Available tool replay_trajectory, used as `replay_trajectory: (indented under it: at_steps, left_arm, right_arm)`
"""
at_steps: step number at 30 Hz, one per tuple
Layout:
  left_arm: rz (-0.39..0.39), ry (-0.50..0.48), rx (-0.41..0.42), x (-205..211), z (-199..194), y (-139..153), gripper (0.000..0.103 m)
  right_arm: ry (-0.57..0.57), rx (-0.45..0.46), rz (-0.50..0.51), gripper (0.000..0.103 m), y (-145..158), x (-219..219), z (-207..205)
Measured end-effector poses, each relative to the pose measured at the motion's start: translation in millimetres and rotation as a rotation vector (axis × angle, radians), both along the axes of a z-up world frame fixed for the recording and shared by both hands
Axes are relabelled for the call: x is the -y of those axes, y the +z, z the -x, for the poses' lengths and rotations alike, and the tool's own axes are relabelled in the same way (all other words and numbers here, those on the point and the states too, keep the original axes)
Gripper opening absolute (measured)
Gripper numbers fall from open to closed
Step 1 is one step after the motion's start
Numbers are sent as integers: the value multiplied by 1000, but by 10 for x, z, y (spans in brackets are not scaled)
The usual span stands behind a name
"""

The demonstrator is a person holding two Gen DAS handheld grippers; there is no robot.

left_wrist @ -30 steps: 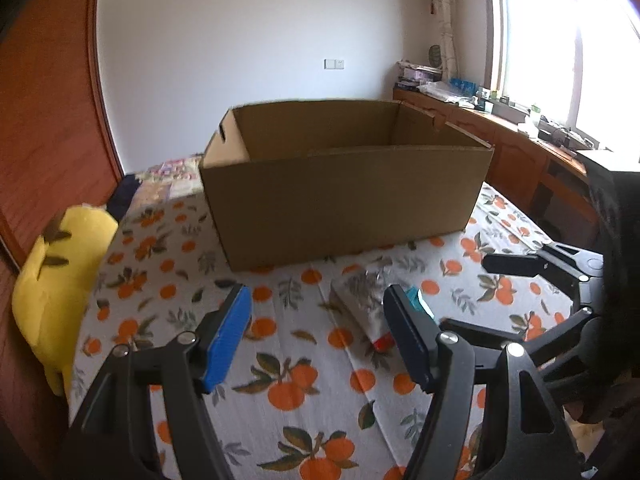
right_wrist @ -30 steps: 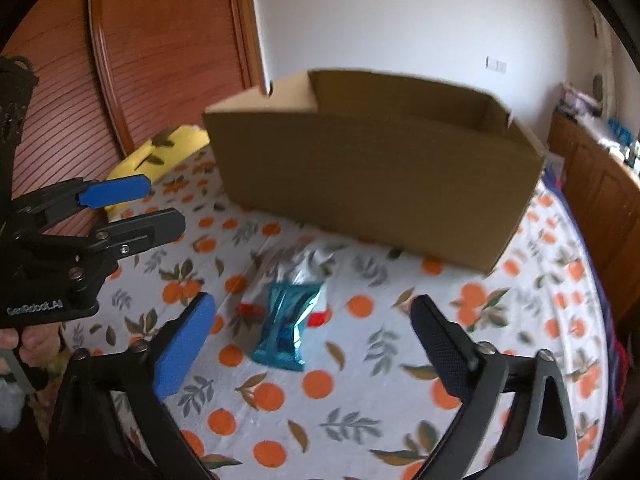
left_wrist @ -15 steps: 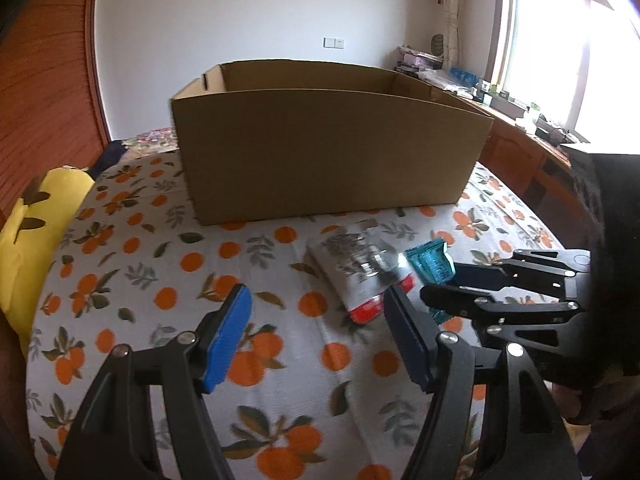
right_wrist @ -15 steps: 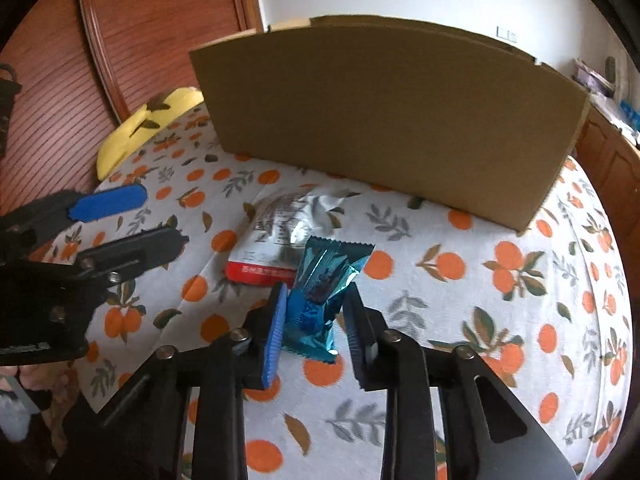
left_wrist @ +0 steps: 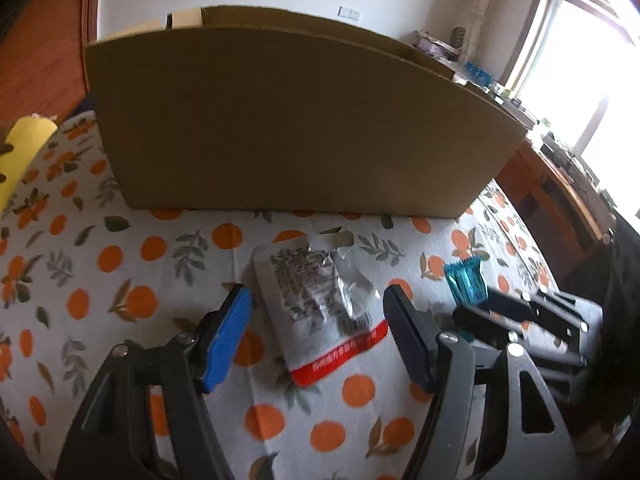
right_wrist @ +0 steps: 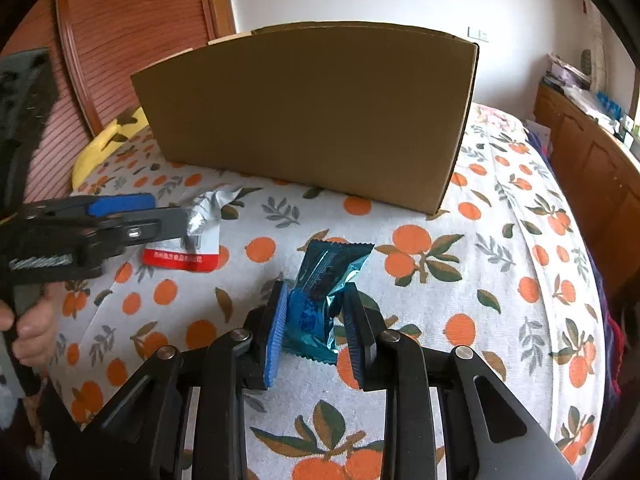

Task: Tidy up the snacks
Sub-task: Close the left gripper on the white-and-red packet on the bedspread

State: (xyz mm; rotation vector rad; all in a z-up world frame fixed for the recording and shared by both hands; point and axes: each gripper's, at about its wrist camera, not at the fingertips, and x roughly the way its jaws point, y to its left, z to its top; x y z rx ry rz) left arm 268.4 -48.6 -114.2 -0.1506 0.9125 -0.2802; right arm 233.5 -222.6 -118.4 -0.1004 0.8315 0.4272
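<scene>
Since a second ago the right tongs point(right_wrist: 316, 320) have been closed from wide to narrow, and the teal snack packet point(right_wrist: 320, 288) is now clamped between the pads. The left tongs point(left_wrist: 316, 334) have been lowered and stand wide astride the white pouch point(left_wrist: 316, 300), not yet pressing it. The cardboard box point(right_wrist: 312, 116) lies at 12 o'clock of both snacks on the orange-print cloth point(right_wrist: 500, 280). Print is present on both wrappers; none is legible

The cardboard box point(right_wrist: 312, 120) hides its inside; the silver packet's point(left_wrist: 320, 304) print is unreadable.
</scene>
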Motion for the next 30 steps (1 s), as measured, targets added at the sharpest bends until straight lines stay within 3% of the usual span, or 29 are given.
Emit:
replay_trajectory:
  at_steps: [6, 13, 19, 21, 23, 30]
  left_arm:
    - [-42, 20, -14, 106, -145, -76, 69]
    - [-196, 17, 45, 312, -120, -133, 70]
    - [-253, 10, 44, 414, -98, -154, 73]
    - [-252, 30, 35, 421, -117, -161, 84]
    - [-249, 44, 26, 400, -135, -169, 88]
    - [-243, 20, 26, 345, -110, -194, 86]
  right_arm:
    - [34, 1, -23, 26, -39, -42, 21]
    - [45, 9, -37, 26, -23, -38, 35]
    - [47, 19, -40, 26, -19, -16, 65]
    - [45, 19, -38, 26, -21, -17, 64]
    - [43, 17, -39, 26, -23, -21, 55]
    - [40, 17, -35, 26, -35, -14, 51]
